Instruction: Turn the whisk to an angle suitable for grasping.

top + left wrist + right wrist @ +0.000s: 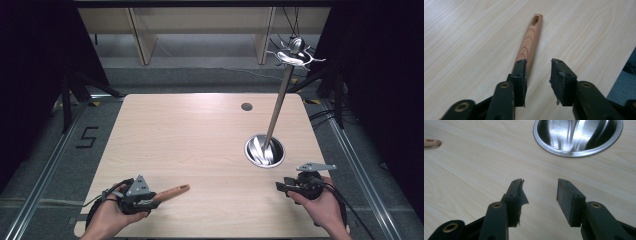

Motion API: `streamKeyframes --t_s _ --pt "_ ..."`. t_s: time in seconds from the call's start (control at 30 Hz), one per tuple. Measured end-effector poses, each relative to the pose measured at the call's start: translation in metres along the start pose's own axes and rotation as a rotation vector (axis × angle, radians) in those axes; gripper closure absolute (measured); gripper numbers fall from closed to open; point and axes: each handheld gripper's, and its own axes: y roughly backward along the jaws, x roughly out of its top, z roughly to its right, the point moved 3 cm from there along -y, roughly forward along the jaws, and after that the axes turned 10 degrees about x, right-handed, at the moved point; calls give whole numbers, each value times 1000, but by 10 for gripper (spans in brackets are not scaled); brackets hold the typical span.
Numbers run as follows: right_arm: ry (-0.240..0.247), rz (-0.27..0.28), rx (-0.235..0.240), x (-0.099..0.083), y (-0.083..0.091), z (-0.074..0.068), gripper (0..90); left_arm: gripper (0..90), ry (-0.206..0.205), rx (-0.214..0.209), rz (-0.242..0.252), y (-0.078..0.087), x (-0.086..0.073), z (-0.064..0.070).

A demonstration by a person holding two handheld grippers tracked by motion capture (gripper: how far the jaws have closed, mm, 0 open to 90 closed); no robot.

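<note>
One wooden handle lay flat on the pale surface near its front left part, and the left gripper sat over its near end with the jaws parted; one jaw seemed to touch the wood while the other stood clear, so nothing was clamped. Judged from this, the pick-up had hardly begun: the handle rested wholly on the surface, and the closing, lifting and carrying were all left. The right gripper waited with its jaws open and empty, near the front right of the surface. Just beyond it stood a steel bowl-shaped base with a slanted metal rod rising to a hooked top. The left gripper view showed a slot at the handle's far end, too small to make out from above; the high view alone gave the whole stand and both hands, while the right gripper view caught the base's shiny rim and the handle's tip at its left edge.
</note>
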Motion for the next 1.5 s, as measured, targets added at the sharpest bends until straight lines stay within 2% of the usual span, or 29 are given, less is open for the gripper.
streamKeyframes --t_s 0.07,0.1,0.13,0.17,0.2,0.23,0.27,0.33,0.37,0.4,0.5,0.53,0.6,0.63,0.67,0.73,0.77,0.8,0.87,0.9,0.93,1.03,1.13,1.17,1.27,1.3,1.33,1.47,1.5 --pt "-5 -3 -1 0 0 0 564 720 -22 -33 -36 -3 5 5" --pt "-5 -3 -1 0 0 0 564 762 -22 -33 -36 -3 5 5" --pt "2 3 0 0 0 0 564 804 -34 -67 -68 -8 9 12" --pt "-6 -4 -2 0 1 -1 564 838 -34 -67 -68 -8 9 12" --pt "5 0 -5 0 1 0 564 872 -65 -89 -107 -13 12 17" --pt "5 0 -5 0 1 0 564 888 -65 -89 -107 -13 12 17" --pt "5 0 -7 0 1 0 564 888 -99 -115 -141 -19 16 22" --pt "30 7 -2 0 -1 2 564 891 -82 -124 -171 -30 22 28" --pt "30 7 -2 0 -1 2 564 891 -82 -124 -171 -30 22 28" --pt "9 -4 -9 0 0 0 564 892 -57 -120 -191 -39 28 30" --pt "14 4 -2 0 0 1 564 893 -56 -113 -208 -46 33 29" --pt "6 1 0 0 0 0 564 893 -86 -91 -253 -51 39 25" --pt "24 -3 -12 -1 0 3 563 893 -63 -80 -254 -58 43 23" --pt "24 -3 -12 -1 0 3 563 893 -63 -80 -254 -58 43 23" --pt "20 3 -3 0 0 2 564 893 -85 -68 -279 -62 47 20" --pt "19 3 -2 0 0 3 563 894 -72 -67 -285 -65 49 20" --pt "36 1 -8 0 -1 3 564 894 -68 -67 -290 -66 50 20" --pt "1 -6 -5 0 0 1 563 894 -76 -66 -289 -68 51 20" --pt "3 -2 1 0 0 0 563 894 -61 -44 -300 -70 55 18" --pt "7 8 10 0 0 1 563 894 -70 -44 -302 -72 56 15" --pt "28 5 -2 1 0 3 563 894 -50 -56 -305 -74 56 15" --pt "14 -2 -2 0 0 2 563 894 -48 -53 -306 -76 58 12" --pt "-1 -17 -14 0 1 1 562 894 -51 -26 -311 -81 62 2" --pt "2 -17 -13 0 1 1 563 893 -26 -14 -311 -83 63 1" --pt "1 -7 8 0 0 1 562 894 -24 11 -316 -86 66 -7" --pt "9 11 55 0 -1 2 562 894 -29 14 -313 -88 67 -10" --pt "-1 7 57 0 -1 1 561 894 -19 20 -313 -91 68 -15" --pt "22 13 41 1 -1 3 561 893 4 34 -318 -97 71 -25" --pt "22 23 41 1 -1 3 560 893 40 40 -294 -100 72 -27"
